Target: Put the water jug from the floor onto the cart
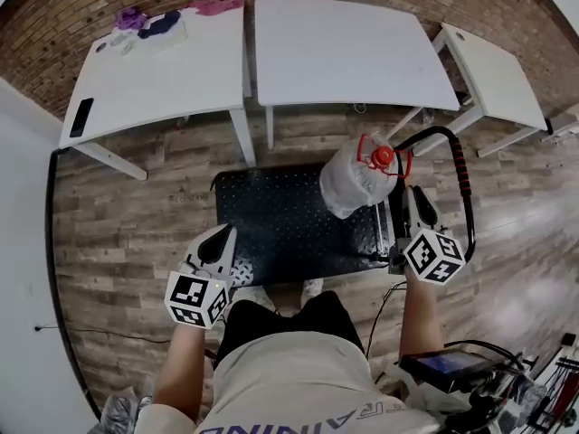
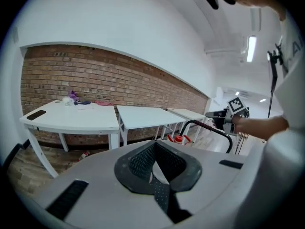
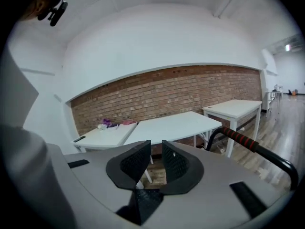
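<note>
Red-capped water jug on black cart; shirt lettering partly legible.

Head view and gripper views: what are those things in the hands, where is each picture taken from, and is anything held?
No robot: a person holds a two-jaw gripper in each hand. The head view looks down from the person's head; the other two cameras ride on the grippers. The left gripper is shut, the right gripper slightly open; both empty. The red-capped water jug stands on the black cart beside its handle. White tables line the brick wall.
</note>
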`<state>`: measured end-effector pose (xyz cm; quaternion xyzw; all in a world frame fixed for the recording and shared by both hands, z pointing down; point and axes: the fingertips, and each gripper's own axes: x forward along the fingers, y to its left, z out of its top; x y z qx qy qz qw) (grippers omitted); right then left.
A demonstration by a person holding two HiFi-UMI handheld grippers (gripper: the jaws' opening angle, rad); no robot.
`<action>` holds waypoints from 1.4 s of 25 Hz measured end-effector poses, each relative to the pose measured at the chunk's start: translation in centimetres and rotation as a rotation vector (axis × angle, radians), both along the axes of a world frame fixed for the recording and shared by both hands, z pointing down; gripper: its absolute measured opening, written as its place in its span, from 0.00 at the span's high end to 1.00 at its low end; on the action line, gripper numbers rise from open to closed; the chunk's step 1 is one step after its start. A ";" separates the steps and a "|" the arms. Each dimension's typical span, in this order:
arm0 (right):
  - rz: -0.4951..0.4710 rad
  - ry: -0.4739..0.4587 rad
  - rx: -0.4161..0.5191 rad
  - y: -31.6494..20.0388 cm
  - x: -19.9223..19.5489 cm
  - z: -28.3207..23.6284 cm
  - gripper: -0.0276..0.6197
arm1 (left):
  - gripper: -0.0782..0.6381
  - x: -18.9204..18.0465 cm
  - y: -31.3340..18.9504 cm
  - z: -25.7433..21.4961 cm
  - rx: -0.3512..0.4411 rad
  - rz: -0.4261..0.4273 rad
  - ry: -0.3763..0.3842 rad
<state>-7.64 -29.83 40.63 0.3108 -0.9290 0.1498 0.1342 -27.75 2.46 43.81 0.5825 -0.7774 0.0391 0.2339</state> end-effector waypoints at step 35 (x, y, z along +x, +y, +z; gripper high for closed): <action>0.338 0.019 0.165 25.1 29.4 -4.6 0.95 | 0.89 19.1 4.8 -7.2 0.125 0.454 -0.036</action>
